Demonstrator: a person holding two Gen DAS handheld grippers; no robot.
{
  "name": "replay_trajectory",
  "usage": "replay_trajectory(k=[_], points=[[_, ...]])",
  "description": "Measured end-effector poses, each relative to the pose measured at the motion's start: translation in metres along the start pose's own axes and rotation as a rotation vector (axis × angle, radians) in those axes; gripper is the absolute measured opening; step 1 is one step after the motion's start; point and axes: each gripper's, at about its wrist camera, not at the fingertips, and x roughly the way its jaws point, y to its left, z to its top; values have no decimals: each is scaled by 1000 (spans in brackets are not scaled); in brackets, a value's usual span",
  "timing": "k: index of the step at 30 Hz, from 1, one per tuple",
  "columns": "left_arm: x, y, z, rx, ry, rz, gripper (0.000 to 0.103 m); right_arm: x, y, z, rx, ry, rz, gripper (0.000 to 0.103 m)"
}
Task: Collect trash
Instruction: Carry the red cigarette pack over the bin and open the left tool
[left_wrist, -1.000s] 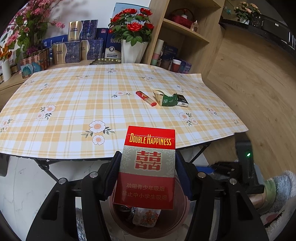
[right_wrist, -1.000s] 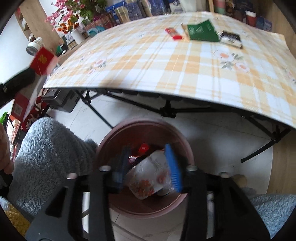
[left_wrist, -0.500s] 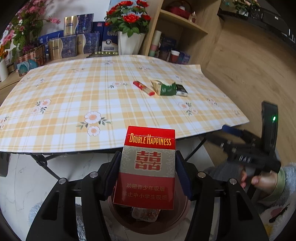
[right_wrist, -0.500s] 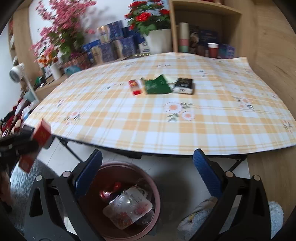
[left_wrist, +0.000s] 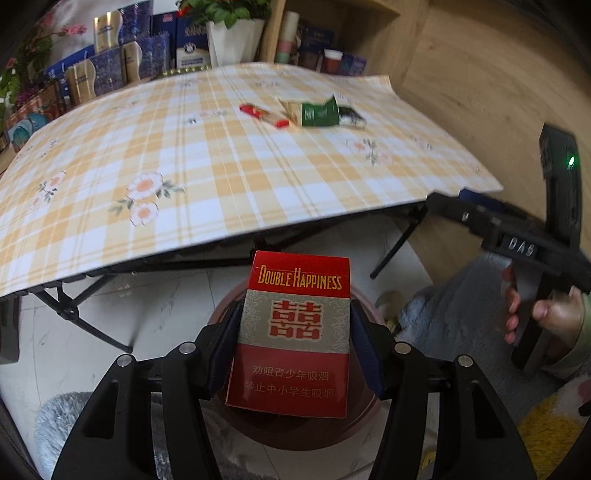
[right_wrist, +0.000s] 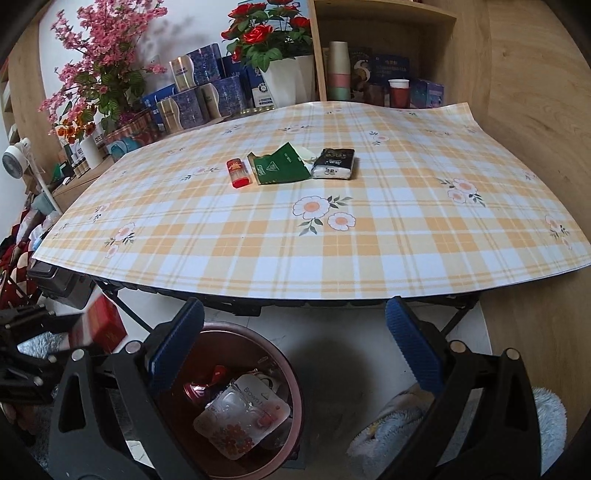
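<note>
My left gripper (left_wrist: 295, 314) is shut on a red Double Happiness cigarette pack (left_wrist: 295, 332), held upright just above the maroon bin (left_wrist: 295, 432) on the floor. The right wrist view shows that pack (right_wrist: 99, 328) blurred at the left edge. My right gripper (right_wrist: 294, 314) is wide open and empty, hanging in front of the table edge beside the bin (right_wrist: 240, 328). A clear blister pack (right_wrist: 242, 421) lies in the bin on other trash. On the checked tablecloth (right_wrist: 332, 240) lie a red lighter (right_wrist: 238, 172), a torn green packet (right_wrist: 280, 166) and a black packet (right_wrist: 334, 164).
Black folding table legs (left_wrist: 74, 314) stand behind the bin. A hand (left_wrist: 546, 317) holds the right gripper at the right edge. Fluffy slippers (right_wrist: 388, 424) rest on the floor by the bin. Flower vases (right_wrist: 284, 74), boxes and a wooden shelf (right_wrist: 380, 48) line the table's far side.
My right gripper opened, left the blister pack in the bin, and swung up to face the table. My left gripper sank toward the bin with the cigarette pack.
</note>
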Motion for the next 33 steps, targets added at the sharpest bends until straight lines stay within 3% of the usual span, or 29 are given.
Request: replay_trajectory(k=[11,17,26,33], points=[[13,-13,-3,55,47,-3,56,1,-5,-3,22,12,-6,97],[18,-5,-2,8,74,-3,57,2,-6,-3,30,21,-5,97],[13,12,0,-88,42,11,65,3,-7,-5,35,26,-3,97],[11,14,0,-107,18,35,75,5,-6,-6,34,29,7,97]])
